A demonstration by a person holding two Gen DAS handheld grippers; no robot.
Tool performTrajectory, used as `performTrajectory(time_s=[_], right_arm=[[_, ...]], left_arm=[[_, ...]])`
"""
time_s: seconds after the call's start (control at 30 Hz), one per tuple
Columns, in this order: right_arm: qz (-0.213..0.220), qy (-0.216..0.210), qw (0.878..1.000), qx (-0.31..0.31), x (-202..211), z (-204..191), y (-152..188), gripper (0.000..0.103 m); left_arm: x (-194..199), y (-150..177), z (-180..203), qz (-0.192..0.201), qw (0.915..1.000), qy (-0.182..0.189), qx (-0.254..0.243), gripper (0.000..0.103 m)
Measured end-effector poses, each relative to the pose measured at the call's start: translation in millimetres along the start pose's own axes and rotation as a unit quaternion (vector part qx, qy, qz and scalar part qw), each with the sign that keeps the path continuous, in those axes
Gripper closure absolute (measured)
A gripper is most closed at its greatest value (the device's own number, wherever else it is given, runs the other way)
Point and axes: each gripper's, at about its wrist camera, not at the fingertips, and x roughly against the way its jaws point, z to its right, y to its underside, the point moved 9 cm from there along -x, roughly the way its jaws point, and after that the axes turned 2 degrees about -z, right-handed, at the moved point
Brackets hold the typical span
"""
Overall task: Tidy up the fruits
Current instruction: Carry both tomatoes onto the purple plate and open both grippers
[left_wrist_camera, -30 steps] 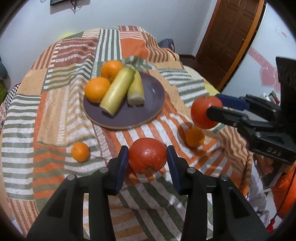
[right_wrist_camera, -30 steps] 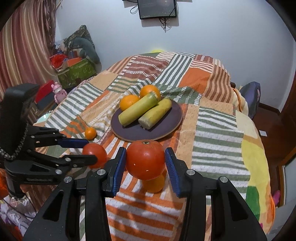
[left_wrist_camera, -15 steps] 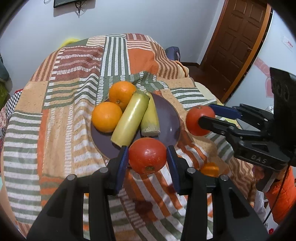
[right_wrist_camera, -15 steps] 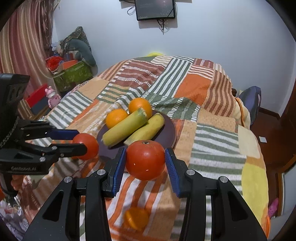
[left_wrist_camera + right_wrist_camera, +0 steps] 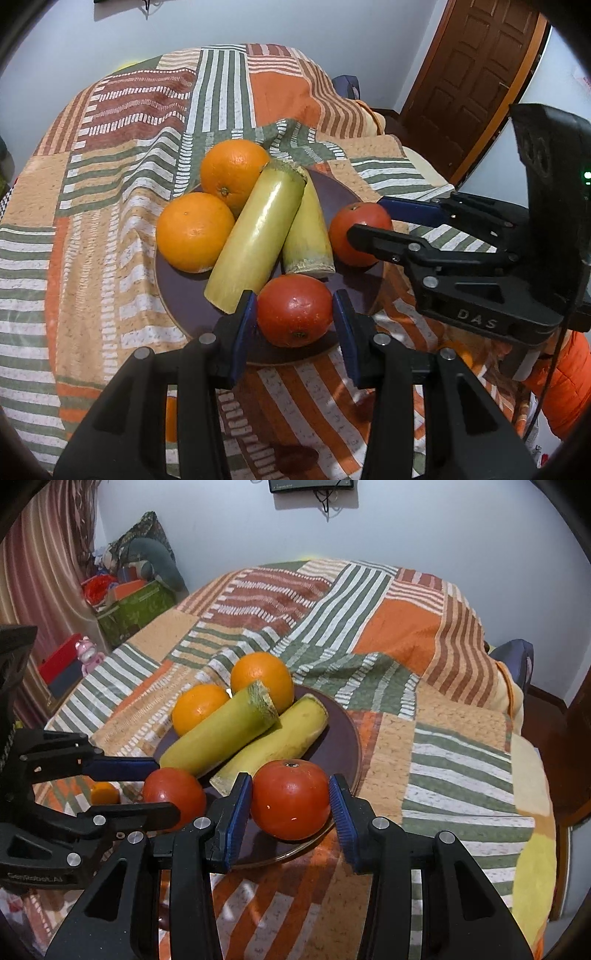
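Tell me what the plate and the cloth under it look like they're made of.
The plate looks like glazed ceramic or glossy melamine, dark purple-brown: smooth with soft reflections and a paler rim edge. The cloth appears to be a woven, towel-like patchwork blanket, matte, with nubby striped texture and soft folds.

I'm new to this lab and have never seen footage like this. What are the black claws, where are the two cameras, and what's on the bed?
There is no robot: a person holds a two-finger gripper in each hand, and a fisheye camera on each looks forward along its fingers. One picture is from the left gripper, the other from the right gripper, so each also sees the other from the side. Each gripper holds a red tomato, the left tomato and the right tomato, over the near edge of a dark plate. The plate sits on a striped patchwork blanket and carries two oranges and two yellow-green stalk pieces. A small orange fruit lies on the blanket.
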Motion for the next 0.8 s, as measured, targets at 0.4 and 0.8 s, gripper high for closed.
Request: performTrajectory(time_s=[0.4, 0.8], right_arm=[[-0.003, -0.007, 1.0, 0.0, 6.8, -1.6, 1.3, 0.059], [0.03, -0.006, 1.0, -0.006, 65.7, -11.6, 10.9, 0.054]], left_arm=[[0.4, 0.9, 2.3, 0.001, 0.9998, -0.017, -0.007, 0.058], [63.2, 14.3, -13.6, 0.038, 0.998, -0.05, 0.005, 0.057]])
